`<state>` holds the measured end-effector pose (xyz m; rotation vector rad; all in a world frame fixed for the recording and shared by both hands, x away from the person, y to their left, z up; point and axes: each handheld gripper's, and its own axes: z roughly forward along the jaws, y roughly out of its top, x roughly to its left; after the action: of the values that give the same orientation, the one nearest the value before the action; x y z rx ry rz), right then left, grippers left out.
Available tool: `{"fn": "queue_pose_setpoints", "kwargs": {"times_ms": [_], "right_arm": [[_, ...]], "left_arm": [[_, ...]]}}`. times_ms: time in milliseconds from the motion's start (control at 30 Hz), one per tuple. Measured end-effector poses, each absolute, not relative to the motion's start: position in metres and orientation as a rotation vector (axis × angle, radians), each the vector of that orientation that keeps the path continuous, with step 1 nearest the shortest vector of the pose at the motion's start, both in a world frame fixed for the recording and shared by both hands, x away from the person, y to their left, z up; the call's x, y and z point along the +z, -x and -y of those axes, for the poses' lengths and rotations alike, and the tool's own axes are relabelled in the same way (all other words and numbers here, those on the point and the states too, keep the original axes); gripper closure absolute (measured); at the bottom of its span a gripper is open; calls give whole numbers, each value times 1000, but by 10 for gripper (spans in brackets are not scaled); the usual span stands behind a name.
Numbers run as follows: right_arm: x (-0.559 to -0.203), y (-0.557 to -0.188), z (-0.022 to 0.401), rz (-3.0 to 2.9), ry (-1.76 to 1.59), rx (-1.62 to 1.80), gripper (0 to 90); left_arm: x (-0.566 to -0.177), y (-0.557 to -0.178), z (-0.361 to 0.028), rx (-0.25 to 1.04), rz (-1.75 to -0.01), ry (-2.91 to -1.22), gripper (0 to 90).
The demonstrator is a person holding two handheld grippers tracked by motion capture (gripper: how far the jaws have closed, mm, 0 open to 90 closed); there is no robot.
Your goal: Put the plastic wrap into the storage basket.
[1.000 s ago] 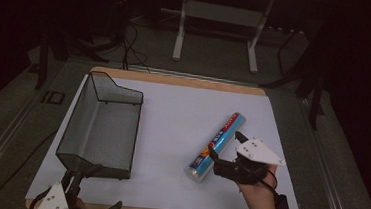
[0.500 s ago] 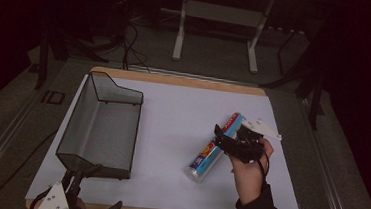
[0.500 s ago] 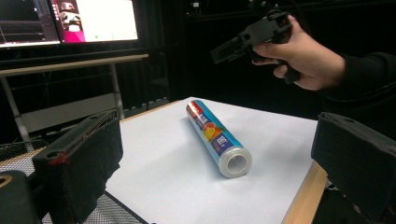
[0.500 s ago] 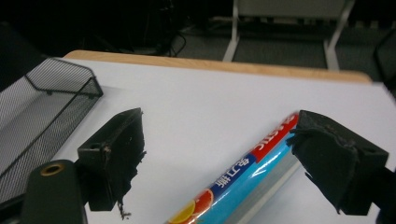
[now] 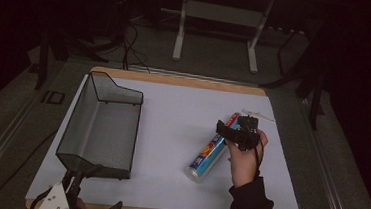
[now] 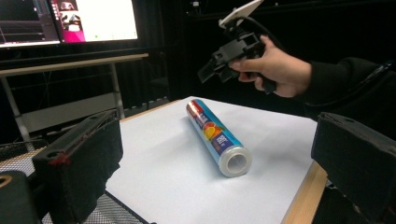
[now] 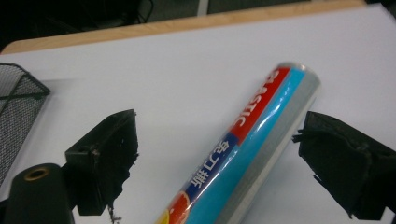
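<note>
A roll with a blue, red and silver wrapper (image 5: 208,154) lies diagonally on the white mat (image 5: 182,114), right of centre. My right gripper (image 5: 224,130) hovers over the roll's far half, held in a hand. Its jaws are open on either side of the roll (image 7: 252,154) without touching it, as the right gripper view (image 7: 226,158) shows. My left gripper (image 5: 93,195) rests low at the table's front left edge, open and holding nothing. In the left gripper view, the roll (image 6: 215,135) lies ahead between the open jaws, with the right gripper (image 6: 219,70) above its far end.
A black wire-mesh basket (image 5: 116,96) stands on the left of the mat, its near end just ahead of my left gripper. A wooden table edge (image 5: 185,79) frames the mat. A metal stand (image 5: 218,12) is on the floor beyond, and a lit monitor (image 6: 70,21) is in the background.
The right hand has moved up the table and leftward, from beside the roll's near end to over its far half, turning the gripper down toward it. The left gripper has stayed put.
</note>
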<state>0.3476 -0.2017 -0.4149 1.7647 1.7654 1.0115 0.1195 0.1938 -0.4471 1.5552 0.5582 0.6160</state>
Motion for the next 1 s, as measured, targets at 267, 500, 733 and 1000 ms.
{"fn": "queue_pose_setpoints", "kwargs": {"times_ms": [267,500,733,1000], "right_arm": [[-433,-368,199,-1753,-1855,899,98],[-443,-383,205,-1671,-2002,872,96],[-461,-400,211,-1624,-2161,806,99],[-477,-408,207,-1612,-2303,780,105]], "left_arm": [[-448,-119,-192,611,-552,-1572,28],[-448,-119,-192,610,-551,-1571,28],[-448,-119,-192,609,-546,-1576,28],[-448,-119,-191,612,-547,-1582,28]]}}
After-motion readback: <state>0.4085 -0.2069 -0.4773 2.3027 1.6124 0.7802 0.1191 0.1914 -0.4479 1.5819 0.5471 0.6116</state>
